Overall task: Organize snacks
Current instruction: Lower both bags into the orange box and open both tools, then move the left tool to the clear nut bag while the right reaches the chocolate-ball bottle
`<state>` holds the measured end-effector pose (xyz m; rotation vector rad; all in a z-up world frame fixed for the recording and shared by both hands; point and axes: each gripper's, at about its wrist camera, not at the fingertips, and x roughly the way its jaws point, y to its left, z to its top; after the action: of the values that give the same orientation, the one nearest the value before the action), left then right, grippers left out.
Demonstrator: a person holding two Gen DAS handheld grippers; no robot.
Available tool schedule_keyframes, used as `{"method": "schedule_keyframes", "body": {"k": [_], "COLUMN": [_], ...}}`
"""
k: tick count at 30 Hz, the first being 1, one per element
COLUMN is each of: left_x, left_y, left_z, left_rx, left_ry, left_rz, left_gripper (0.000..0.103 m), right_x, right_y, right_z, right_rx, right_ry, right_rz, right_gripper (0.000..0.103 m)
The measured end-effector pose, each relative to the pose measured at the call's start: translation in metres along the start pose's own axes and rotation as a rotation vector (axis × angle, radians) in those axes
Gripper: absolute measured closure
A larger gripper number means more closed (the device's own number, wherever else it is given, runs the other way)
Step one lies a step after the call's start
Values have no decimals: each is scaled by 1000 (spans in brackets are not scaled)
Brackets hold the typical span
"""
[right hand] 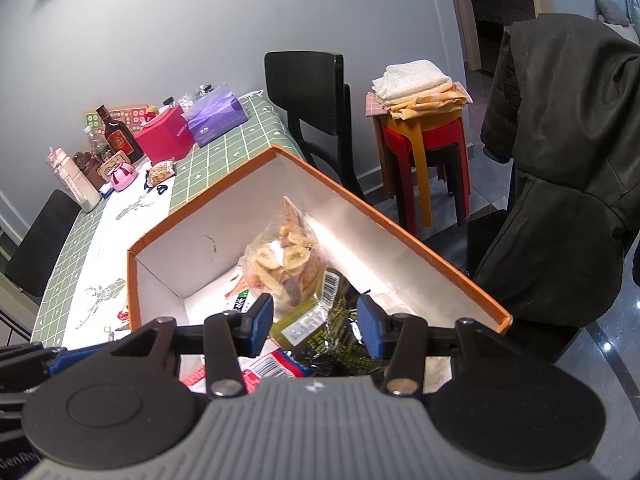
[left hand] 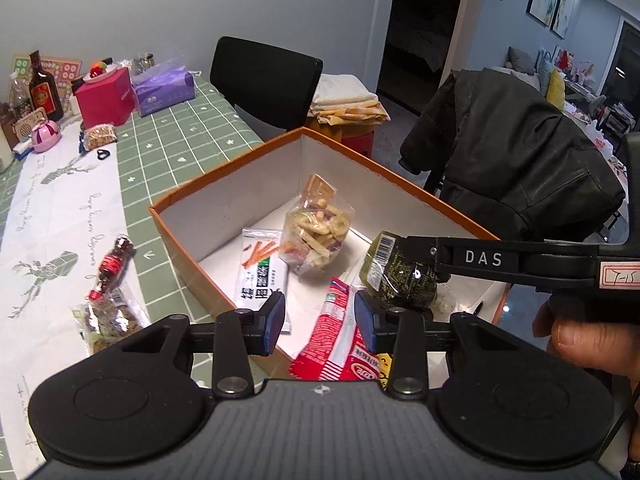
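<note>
Four snack packets (left hand: 311, 229) in box (left hand: 224, 172)

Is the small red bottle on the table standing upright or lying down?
Lying down: the small red bottle rests on its side on the white table runner, outside the orange box.

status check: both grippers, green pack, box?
Left hand-held gripper open, empty, at the orange box near rim. Right hand-held gripper around green snack pack, over the box. Drop path unobstructed; small red bottle on the table.
</note>
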<state>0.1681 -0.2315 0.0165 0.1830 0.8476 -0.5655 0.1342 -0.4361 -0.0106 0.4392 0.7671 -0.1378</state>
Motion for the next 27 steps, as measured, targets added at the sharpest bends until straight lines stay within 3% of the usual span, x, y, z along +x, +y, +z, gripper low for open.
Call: {"method": "schedule_keyframes", "body": {"k": [16, 23, 27], "left_x": [-67, -96, -109], "left_y": [51, 84, 109], "left_z": [-2, -27, -50], "left_rx": [-21, -31, -62], "left_ry": [-74, -82, -83], "left_rz": [96, 130, 138], "left_gripper": [57, 54, 45], "right_x": [-29, -41, -44], "right_y": [50, 94, 120], "right_z": [-3, -15, -27], "right_rx": [-76, -180, -231], "right_ry": [-42, -57, -48], "right_rz": [34, 57, 85], "right_gripper": [57, 57, 57]}}
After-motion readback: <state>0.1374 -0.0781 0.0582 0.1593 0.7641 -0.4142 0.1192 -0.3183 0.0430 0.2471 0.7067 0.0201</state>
